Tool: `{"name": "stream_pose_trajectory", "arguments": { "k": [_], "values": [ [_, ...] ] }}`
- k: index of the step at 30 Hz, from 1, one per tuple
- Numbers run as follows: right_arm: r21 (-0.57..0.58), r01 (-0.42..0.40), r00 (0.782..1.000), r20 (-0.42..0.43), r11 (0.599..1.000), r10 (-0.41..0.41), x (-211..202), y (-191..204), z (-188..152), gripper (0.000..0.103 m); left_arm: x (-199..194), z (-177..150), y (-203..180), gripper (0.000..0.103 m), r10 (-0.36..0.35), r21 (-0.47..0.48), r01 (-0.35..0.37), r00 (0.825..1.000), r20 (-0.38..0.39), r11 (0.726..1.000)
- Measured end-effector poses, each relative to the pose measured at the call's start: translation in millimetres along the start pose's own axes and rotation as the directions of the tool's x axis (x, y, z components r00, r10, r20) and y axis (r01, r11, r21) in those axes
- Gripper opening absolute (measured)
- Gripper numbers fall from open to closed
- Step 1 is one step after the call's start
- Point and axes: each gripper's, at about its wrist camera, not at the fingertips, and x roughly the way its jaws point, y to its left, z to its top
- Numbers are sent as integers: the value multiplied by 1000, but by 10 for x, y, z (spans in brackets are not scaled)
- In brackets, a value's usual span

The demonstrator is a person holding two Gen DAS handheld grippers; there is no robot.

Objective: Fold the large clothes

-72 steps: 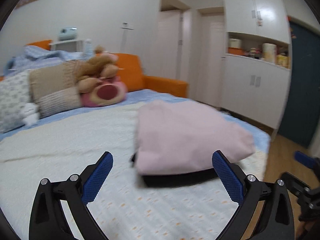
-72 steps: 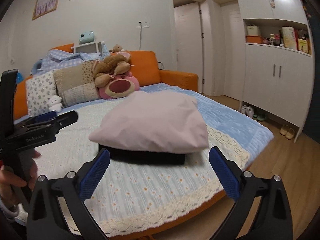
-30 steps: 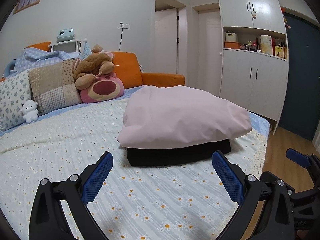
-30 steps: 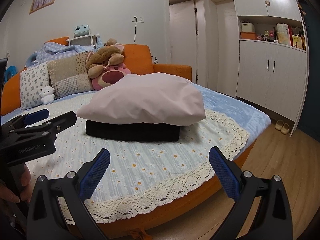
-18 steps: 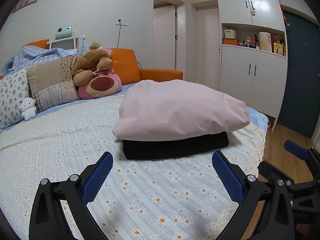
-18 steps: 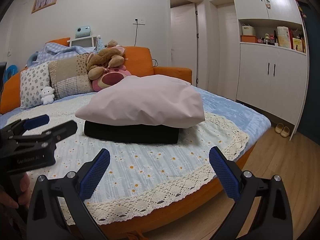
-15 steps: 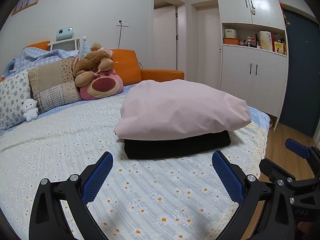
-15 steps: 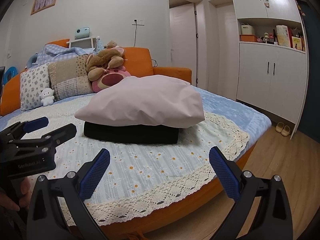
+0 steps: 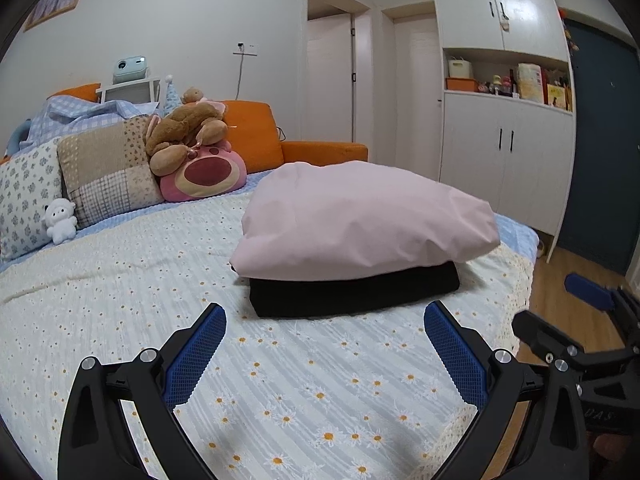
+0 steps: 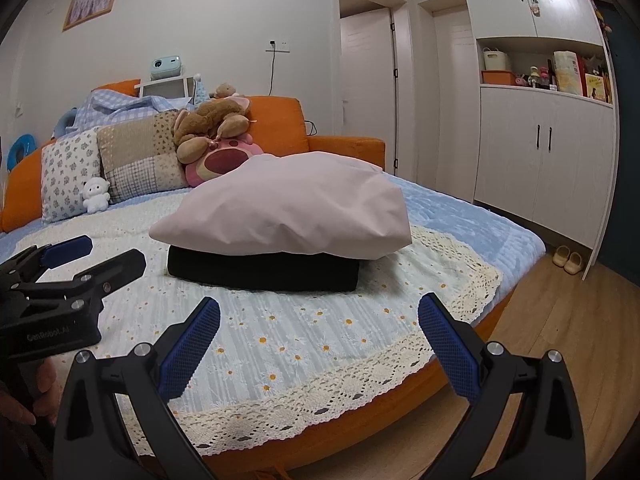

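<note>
Pink folded garment (image 9: 360, 220) is seen stacked on a black folded garment (image 9: 352, 292) ahead of both tongs. Left tongs (image 9: 324, 344) and right tongs (image 10: 320, 340) are held apart, empty; folding is judged finished.

I am looking at a bed (image 9: 120, 300) wearing a daisy-print cover (image 10: 280, 332) with a lace hem. A folded black garment (image 9: 352, 292) is lying flat on it, carrying a folded pink one (image 9: 360, 220). Pillows (image 9: 108, 168), a pink plush (image 9: 204, 168) and a small white toy (image 9: 60, 220) are sitting along the head end.
</note>
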Motion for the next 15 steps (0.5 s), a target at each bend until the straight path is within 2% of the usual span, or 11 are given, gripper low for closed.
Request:
{"name": "stream_pose_trajectory", "arguments": {
  "k": [15],
  "values": [
    [4,-38,999,-7,999,38,27,-21,-71,98,24,-95,-56,100,4,16,-4,1000,-26,1000]
  ]
}}
